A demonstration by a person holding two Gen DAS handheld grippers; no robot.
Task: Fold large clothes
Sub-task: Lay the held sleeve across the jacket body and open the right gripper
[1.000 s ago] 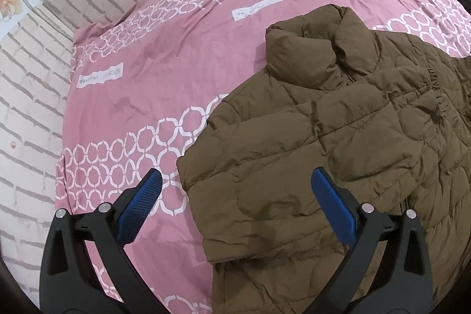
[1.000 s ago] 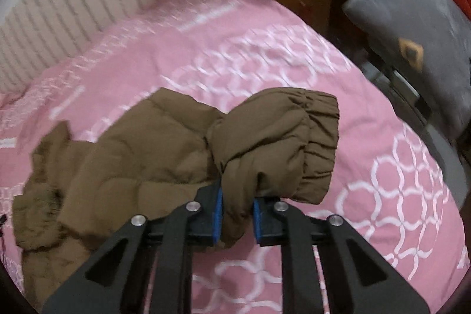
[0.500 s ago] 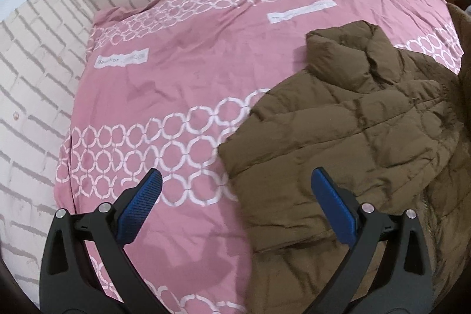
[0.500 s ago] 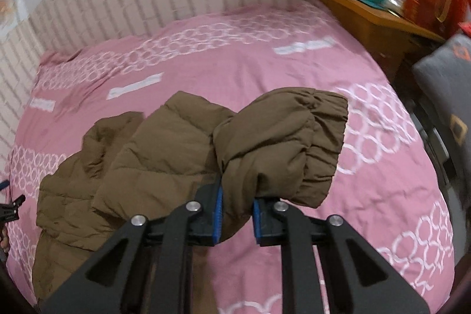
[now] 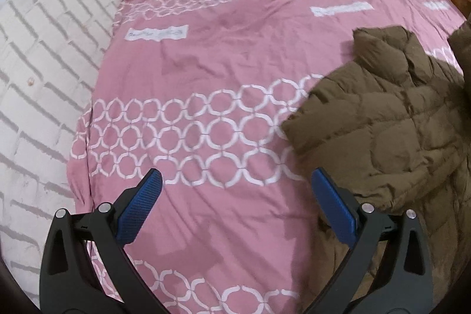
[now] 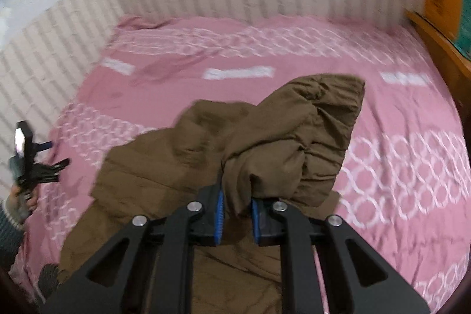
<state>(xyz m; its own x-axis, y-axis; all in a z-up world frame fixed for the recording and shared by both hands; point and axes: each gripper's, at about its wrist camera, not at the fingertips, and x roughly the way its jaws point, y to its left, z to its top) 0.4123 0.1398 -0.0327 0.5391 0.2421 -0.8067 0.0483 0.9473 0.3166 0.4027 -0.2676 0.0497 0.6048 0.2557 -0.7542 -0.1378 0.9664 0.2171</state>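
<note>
Puffer jacket (image 5: 391, 143) spread on the pink bedsheet (image 5: 212, 72), one sleeve lifted.

Right gripper (image 6: 237, 221) is clamped on the bunched sleeve (image 6: 297, 134) above the jacket's body; left gripper (image 5: 235, 214) hangs spread and empty over bare sheet beside the jacket's shoulder. Padding looks soft, bulky and springy, likely light but slippery-shelled, so folds may bounce back; cuffs, hem and collar (image 5: 382, 52) seem the firmest places to pinch.

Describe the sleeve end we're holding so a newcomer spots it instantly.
Start at the pink bedspread patterned with white rings. On it lies a brown puffer jacket. Its sleeve is lifted off the bed, pinched in the right gripper; the gathered elastic cuff marks it out.
</note>
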